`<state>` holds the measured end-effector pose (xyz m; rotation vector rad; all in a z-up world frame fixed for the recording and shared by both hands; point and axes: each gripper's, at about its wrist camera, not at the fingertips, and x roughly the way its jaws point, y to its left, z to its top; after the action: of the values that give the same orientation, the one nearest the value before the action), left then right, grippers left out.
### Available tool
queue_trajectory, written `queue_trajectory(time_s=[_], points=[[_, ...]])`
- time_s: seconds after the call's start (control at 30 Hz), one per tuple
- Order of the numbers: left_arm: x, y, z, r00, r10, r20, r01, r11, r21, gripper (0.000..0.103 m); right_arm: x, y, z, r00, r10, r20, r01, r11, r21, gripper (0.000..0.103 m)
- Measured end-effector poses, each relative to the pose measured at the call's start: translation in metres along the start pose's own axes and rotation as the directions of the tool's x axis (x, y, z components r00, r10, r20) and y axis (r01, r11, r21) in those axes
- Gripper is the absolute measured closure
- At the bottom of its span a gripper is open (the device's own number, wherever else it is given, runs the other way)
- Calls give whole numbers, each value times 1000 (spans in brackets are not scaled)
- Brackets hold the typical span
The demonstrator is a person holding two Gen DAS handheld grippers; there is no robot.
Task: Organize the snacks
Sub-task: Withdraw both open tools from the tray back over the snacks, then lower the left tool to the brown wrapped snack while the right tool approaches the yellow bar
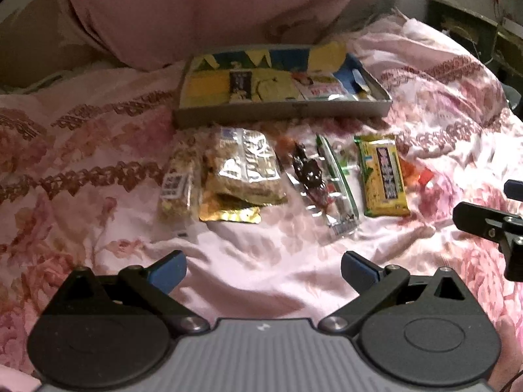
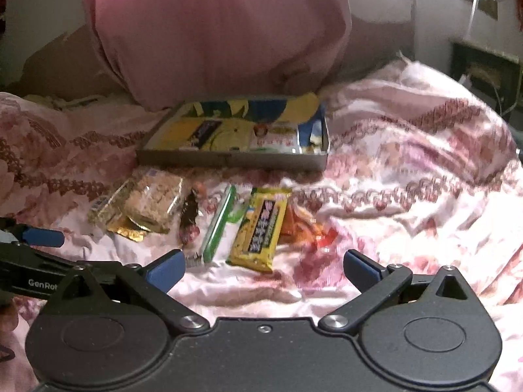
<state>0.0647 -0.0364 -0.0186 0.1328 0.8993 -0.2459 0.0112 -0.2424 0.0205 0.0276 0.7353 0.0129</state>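
Note:
Several snack packets lie in a row on the pink floral bedspread, in front of a shallow metal tin (image 1: 284, 111) (image 2: 228, 160) that holds several flat packets. From left: an oat bar pack (image 1: 243, 166) (image 2: 152, 202) over a gold wrapper (image 1: 228, 214), a dark clear-wrapped snack (image 1: 309, 173) (image 2: 189, 219), a green-edged packet (image 1: 336, 183) (image 2: 219, 225), a yellow bar (image 1: 382, 178) (image 2: 260, 228) and an orange wrapper (image 2: 300, 225). My left gripper (image 1: 263, 269) is open, short of the row. My right gripper (image 2: 263, 268) is open just before the yellow bar.
A big pink pillow (image 1: 209, 9) (image 2: 222, 32) stands behind the tin. Rumpled bedspread (image 2: 408, 170) spreads to the right. A dark cabinet (image 1: 470, 26) sits at the far right. The other gripper's arm shows at the edge of each view (image 1: 490, 225) (image 2: 36, 261).

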Motion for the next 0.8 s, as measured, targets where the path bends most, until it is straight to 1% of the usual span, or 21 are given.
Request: queue_trajectory(time_s=[0.13,0.23,0.53,0.8], points=[[7,-3,1,1000,-13,-28,13,1000,5,0,13,-6,0,997,24,-68,-21,999,40,0],[11,-4,1,999,-20,-46,20,1000,5,0,21,-8,-1,994,37,-100,-31,998,59,0],[21,-6,2,996,-20,-85,20,1000,-1,0,34,-5,-2,988,44,-146,-39,999,38,0],[31,1,12,996,-38,-86,34,998,-53,0,51,-8,7,983,74,-170,-69,997,35,1]])
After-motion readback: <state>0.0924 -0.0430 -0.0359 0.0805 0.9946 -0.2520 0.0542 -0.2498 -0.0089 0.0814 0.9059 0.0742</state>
